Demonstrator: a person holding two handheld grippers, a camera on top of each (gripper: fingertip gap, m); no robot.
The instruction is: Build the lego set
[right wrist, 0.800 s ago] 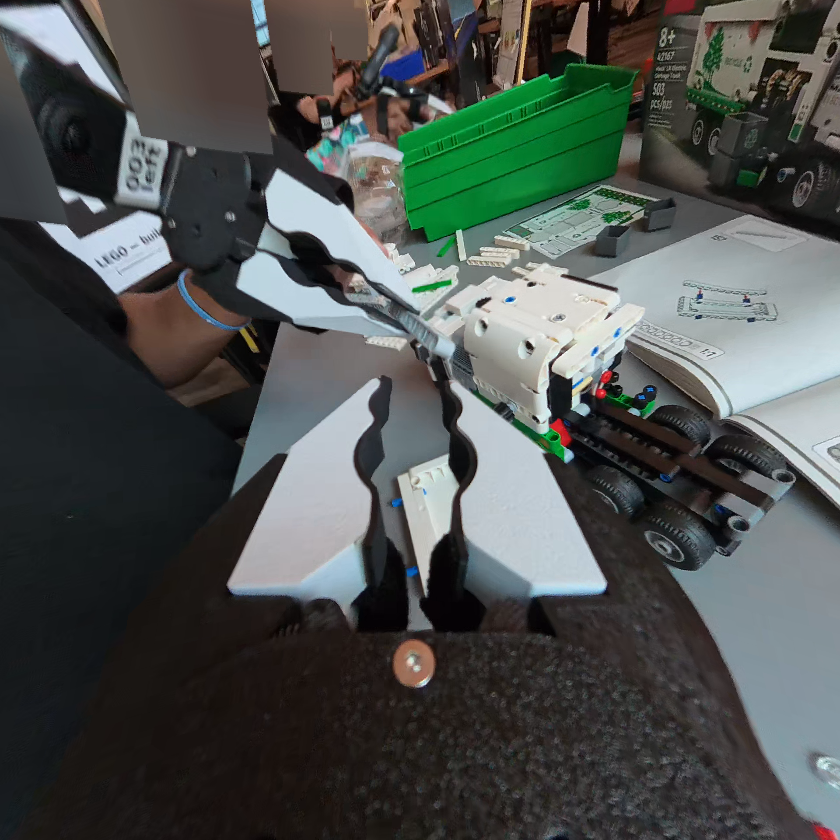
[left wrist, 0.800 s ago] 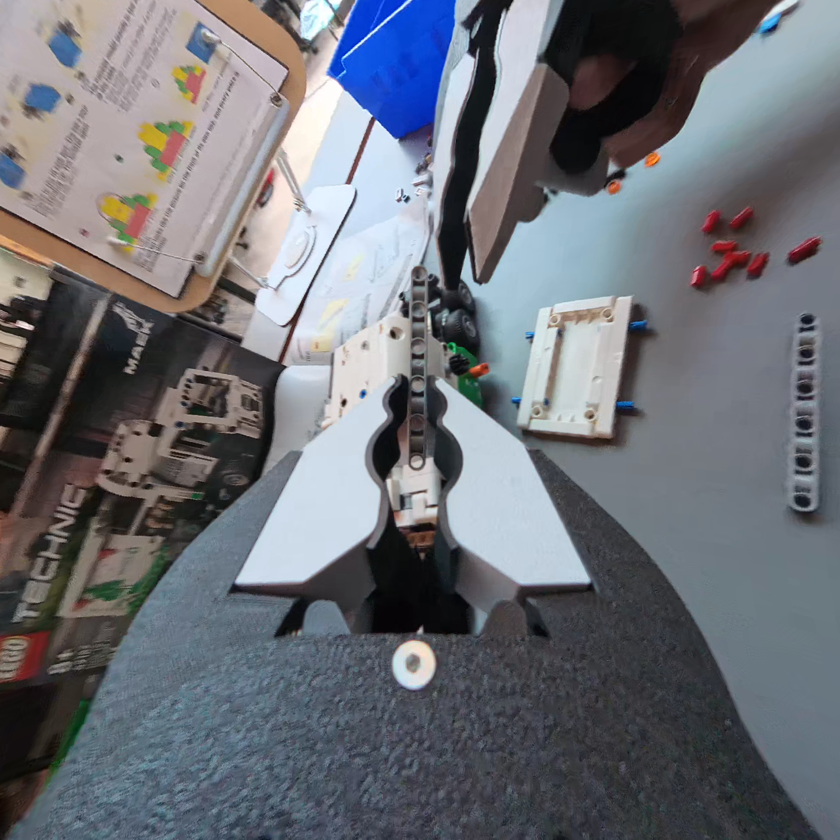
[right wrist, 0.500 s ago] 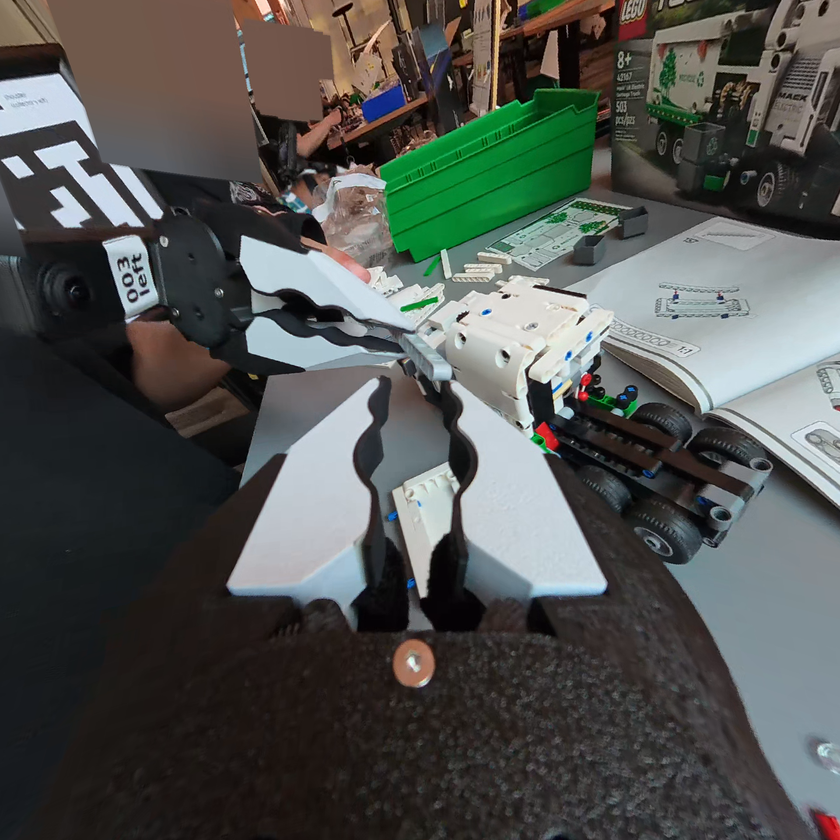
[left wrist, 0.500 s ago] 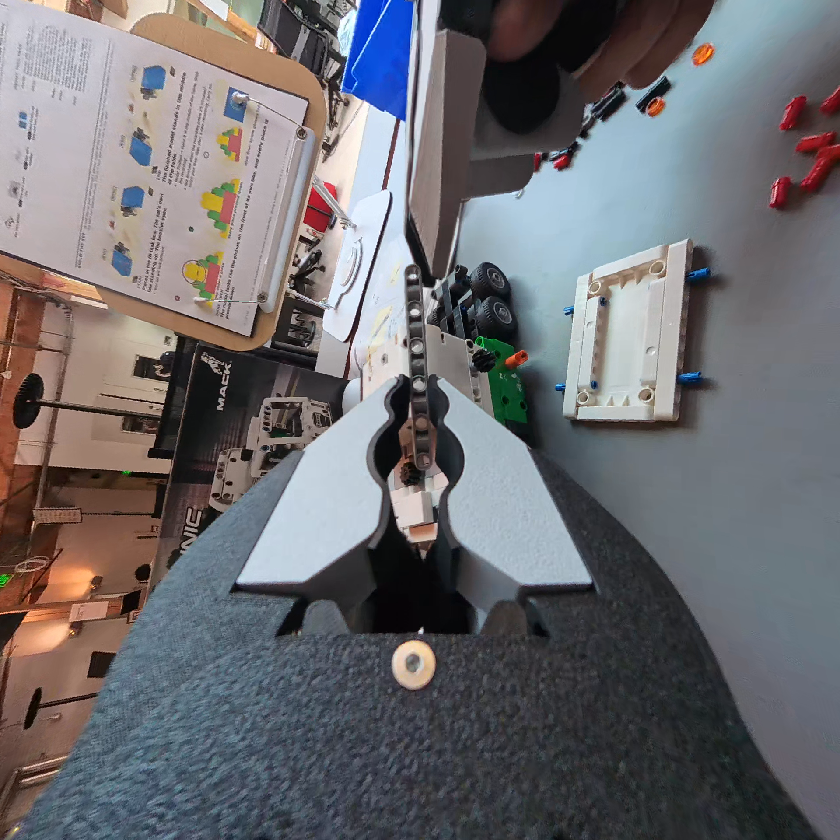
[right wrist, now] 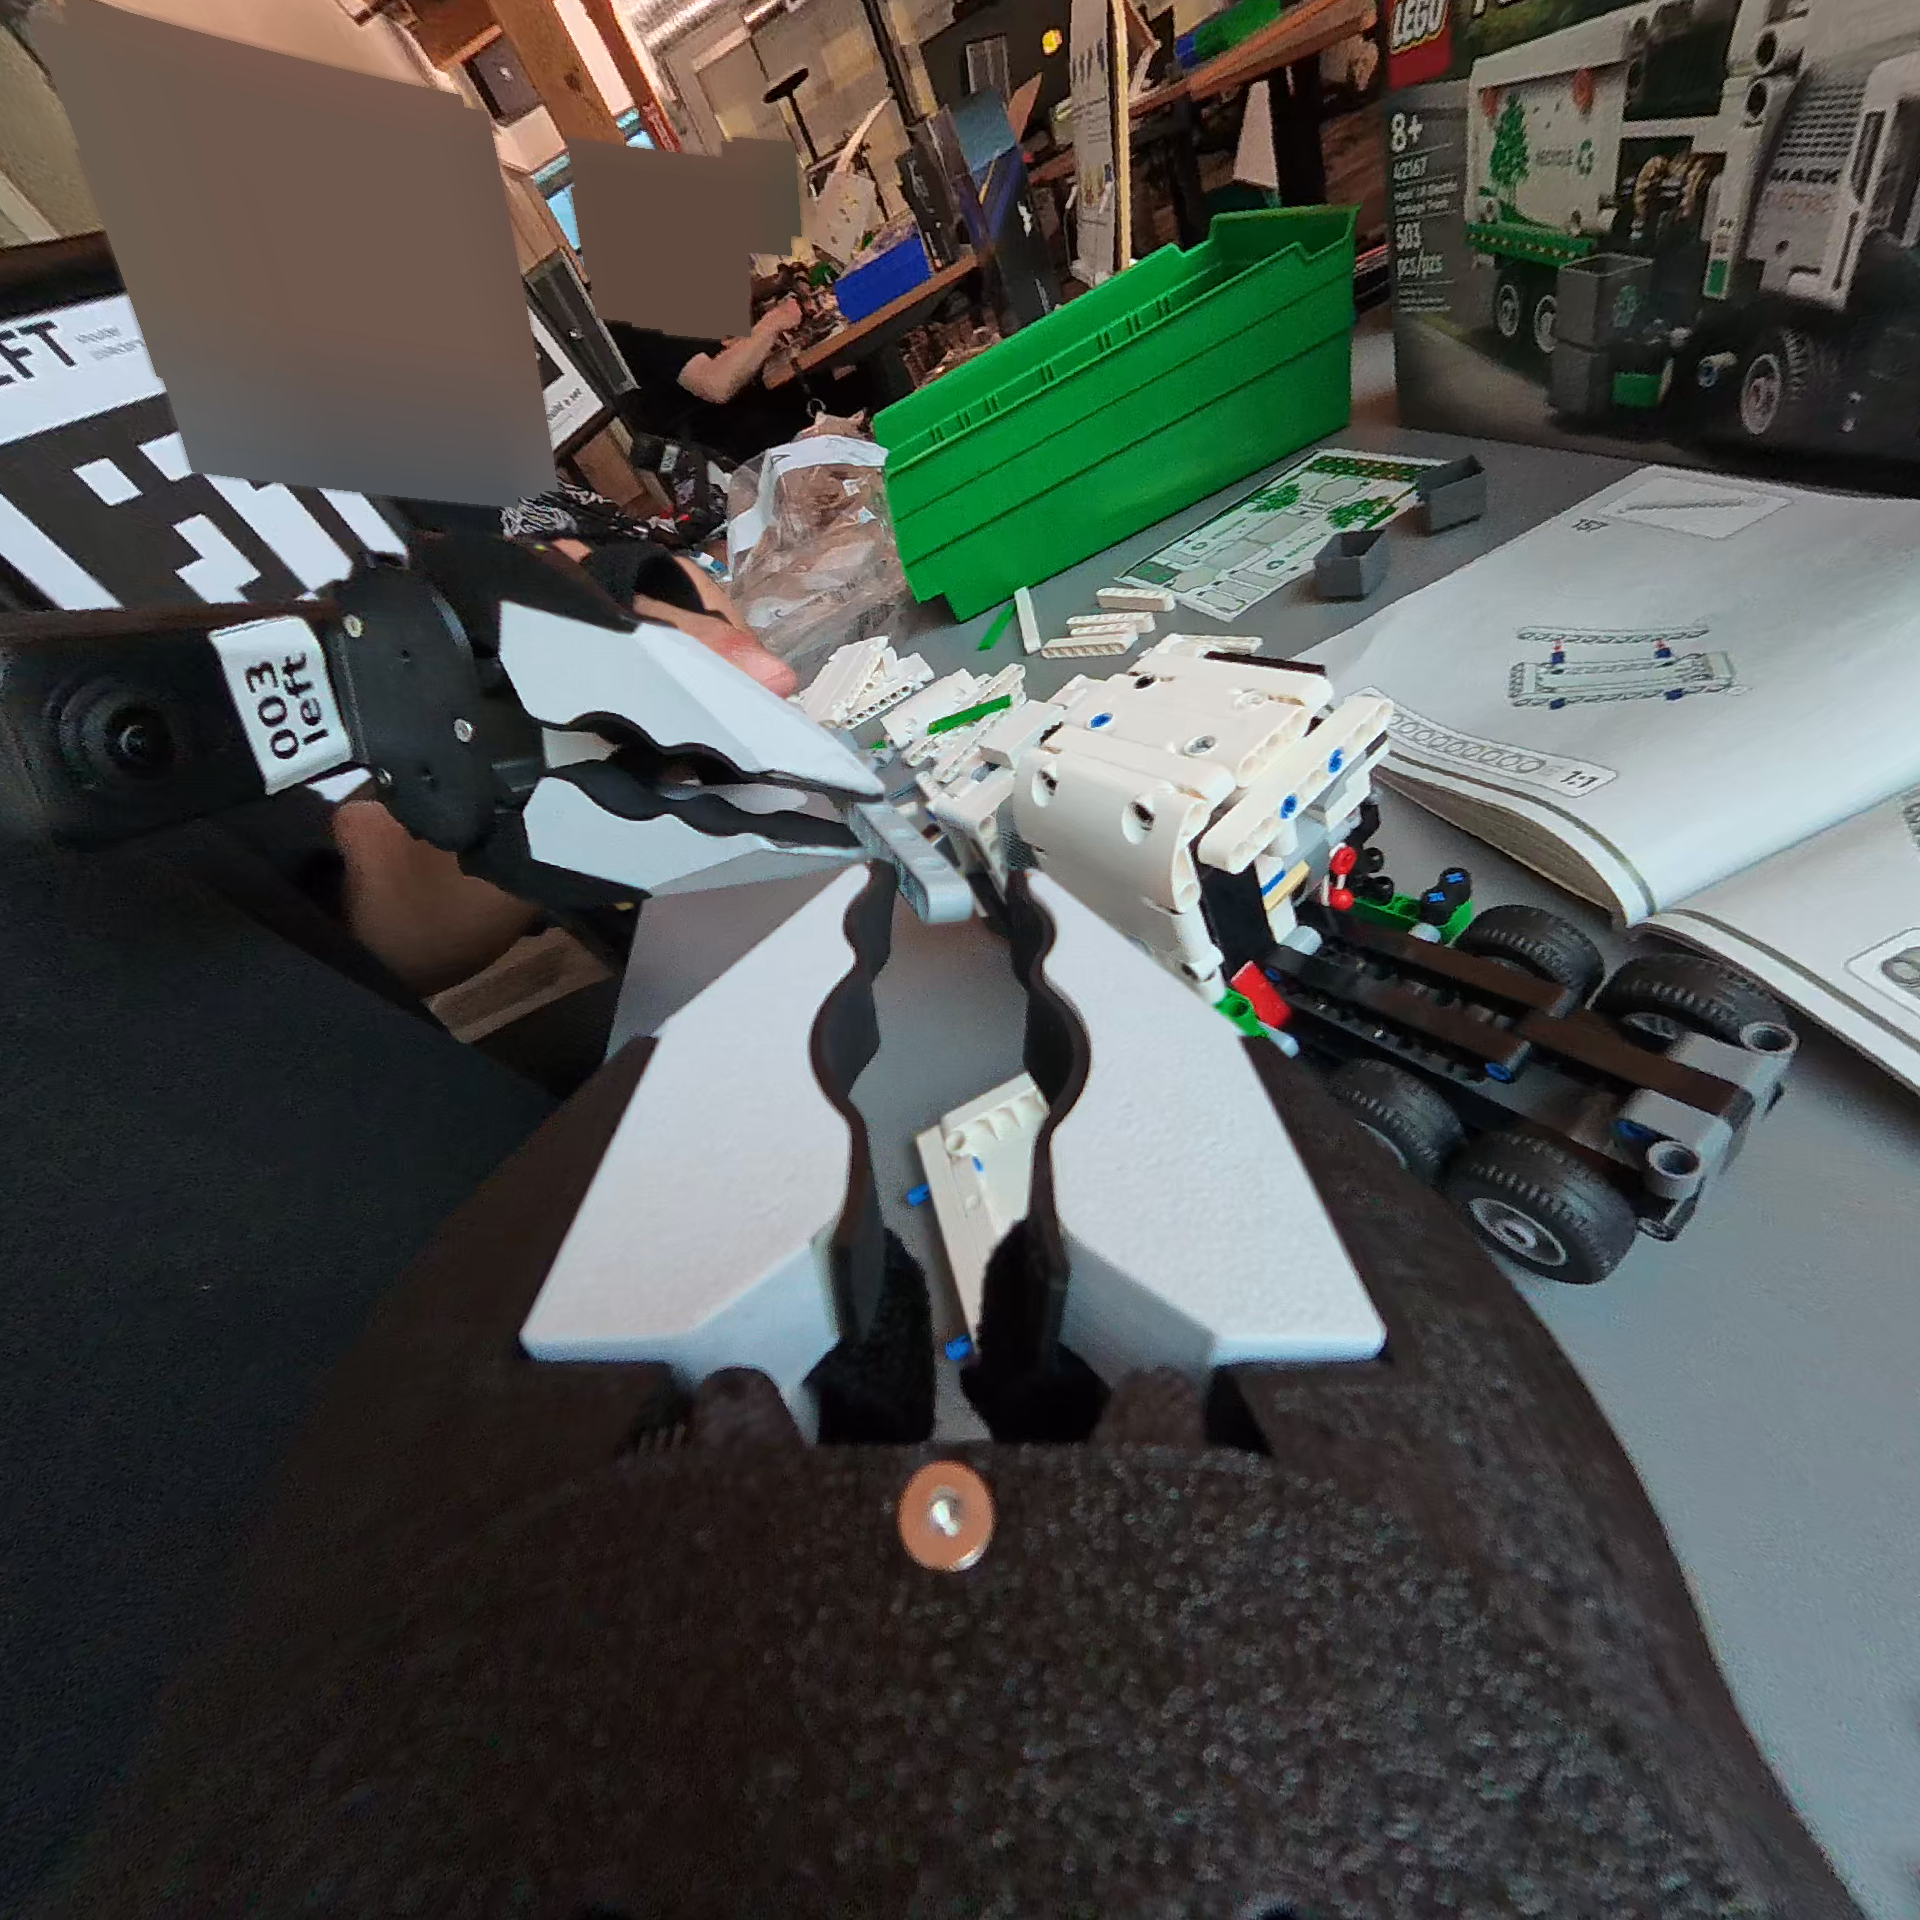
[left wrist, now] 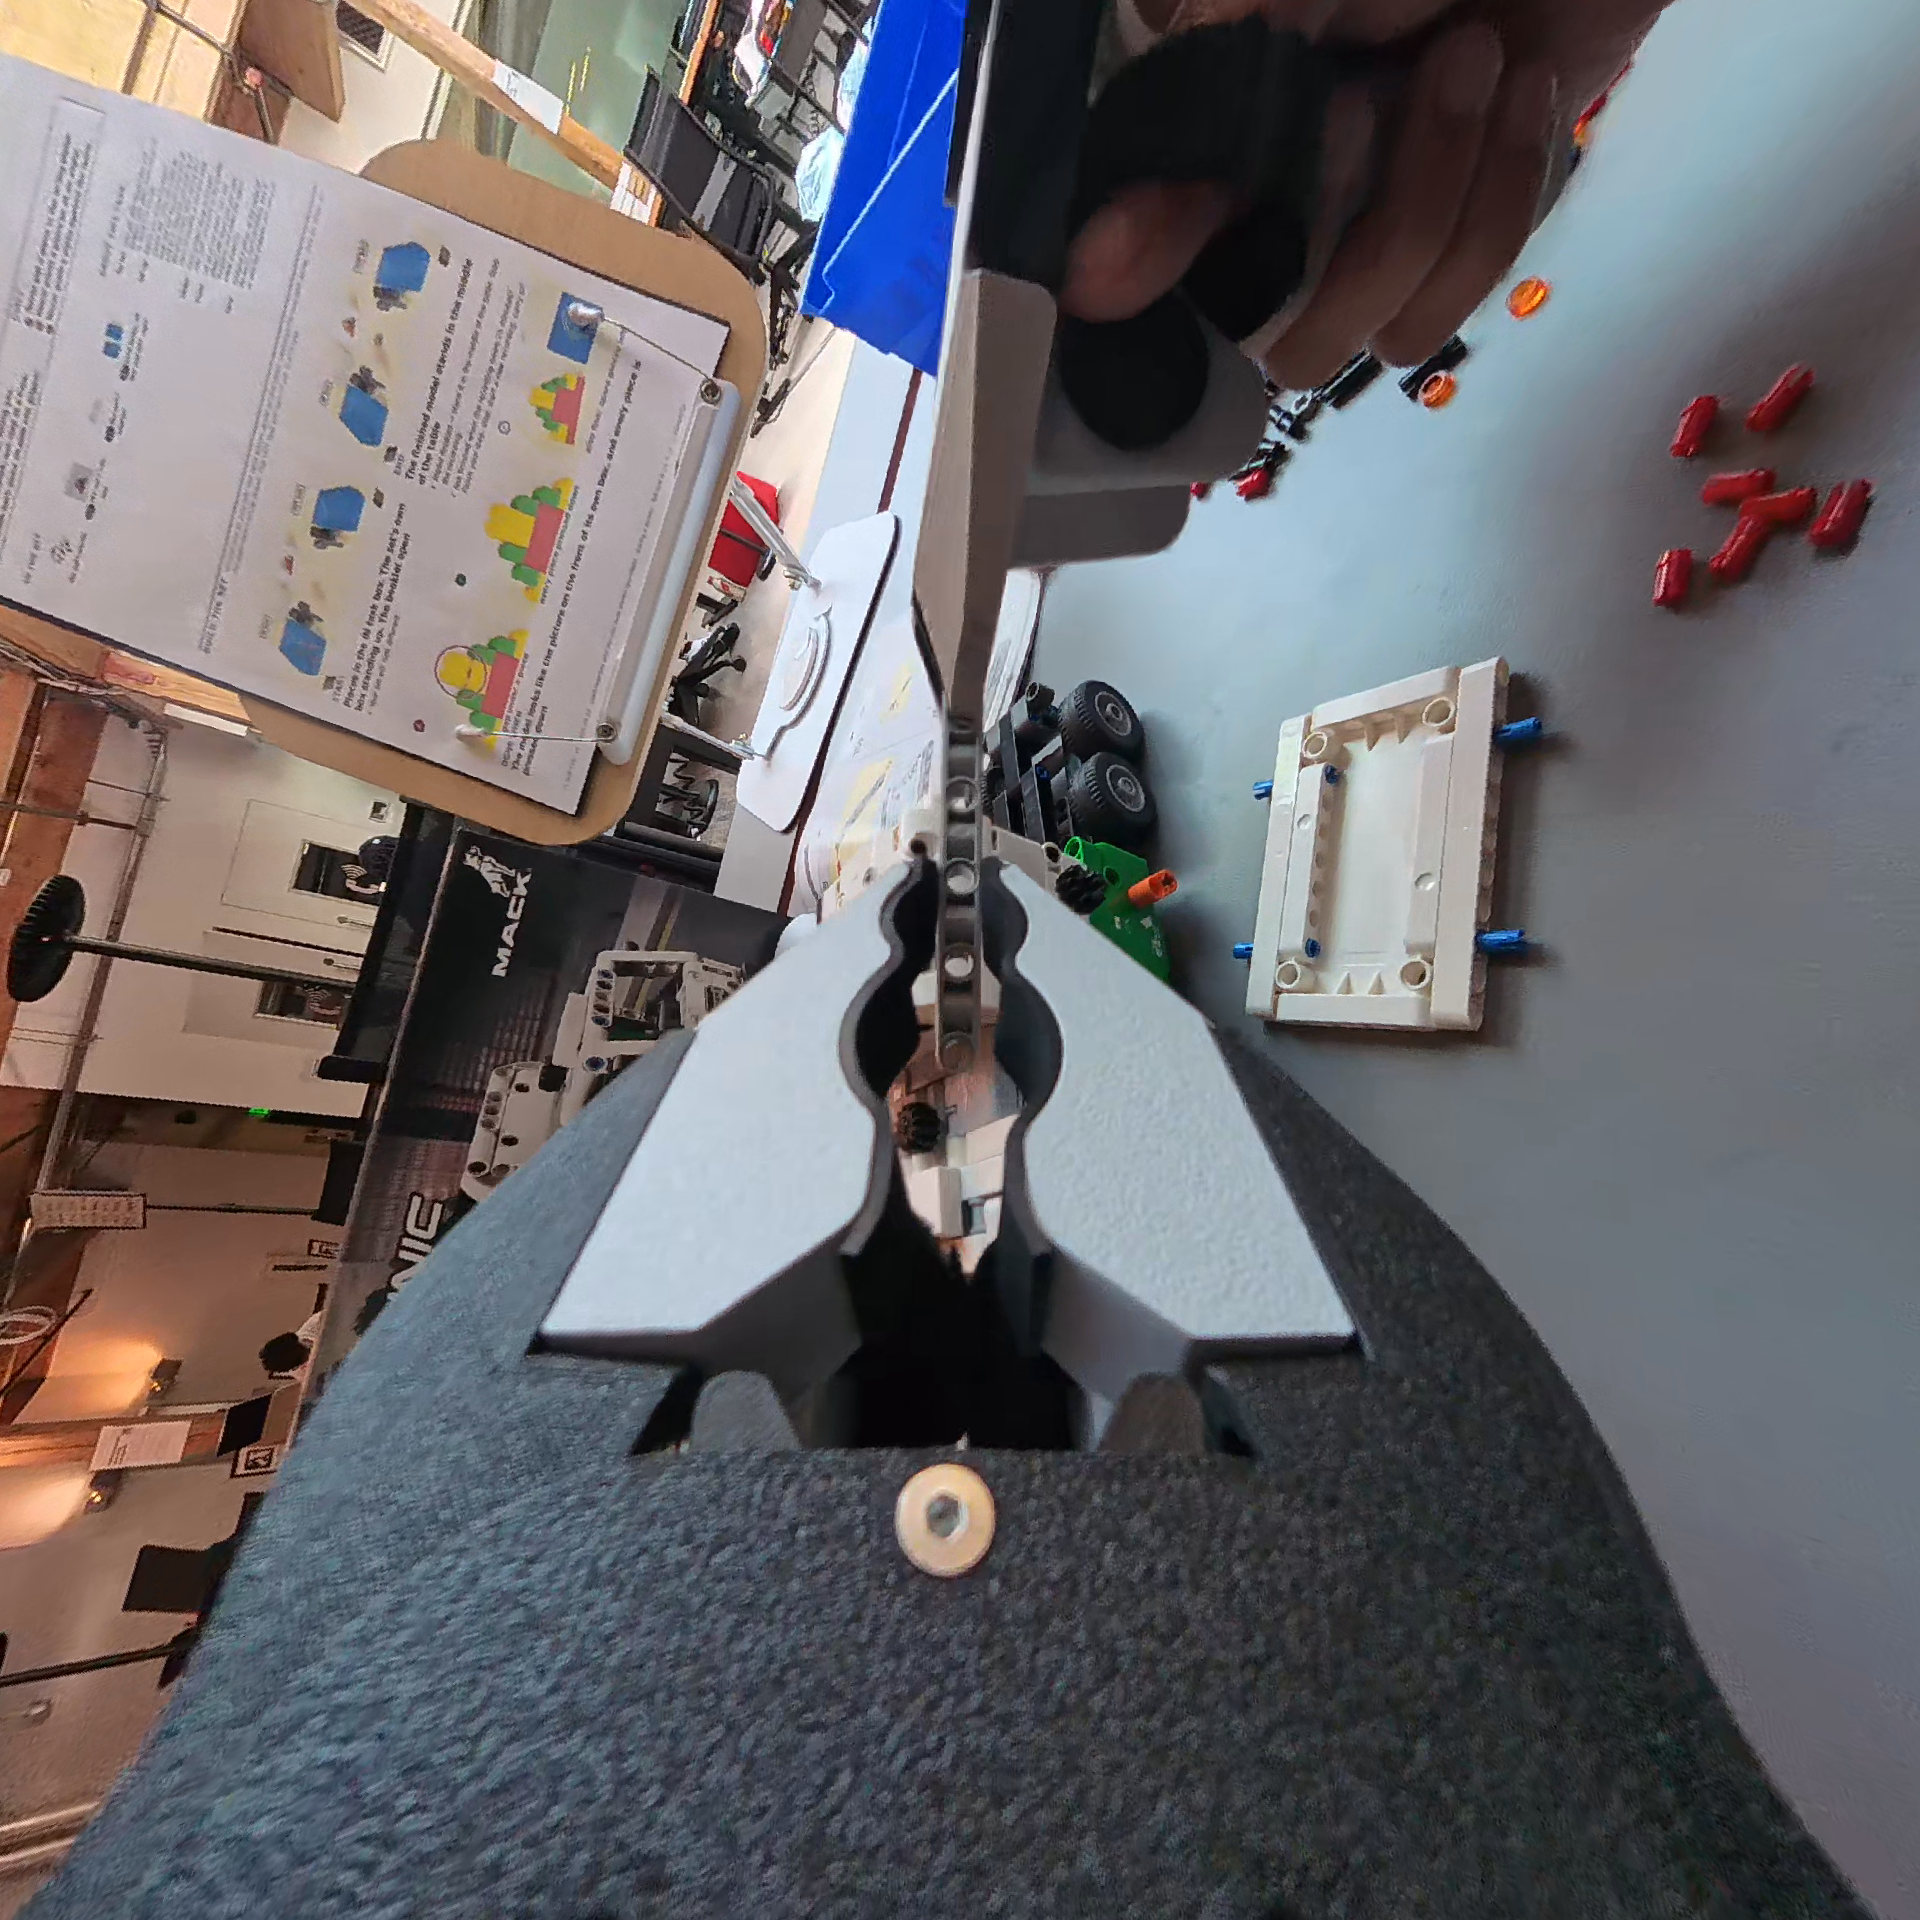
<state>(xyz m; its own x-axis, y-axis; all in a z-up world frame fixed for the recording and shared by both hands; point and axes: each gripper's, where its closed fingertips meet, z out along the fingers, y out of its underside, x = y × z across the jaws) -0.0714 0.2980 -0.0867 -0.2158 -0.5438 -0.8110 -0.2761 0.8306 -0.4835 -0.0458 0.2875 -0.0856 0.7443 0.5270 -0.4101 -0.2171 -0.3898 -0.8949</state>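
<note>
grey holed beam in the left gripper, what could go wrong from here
1. The left gripper pinches the long grey holed beam only near one end, so pushing it onto the white-cabbed truck model could twist it out of line.
2. The truck stands on its black wheels and nothing holds it: the open right gripper only hovers, so it may roll.
3. The flat white panel with blue pins lies close below and could get knocked.

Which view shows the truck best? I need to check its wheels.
The right wrist view: the truck lies side-on, white cab and wheels clear. The left wrist view shows only part of it, past the left gripper clamping its gray beam.
</note>
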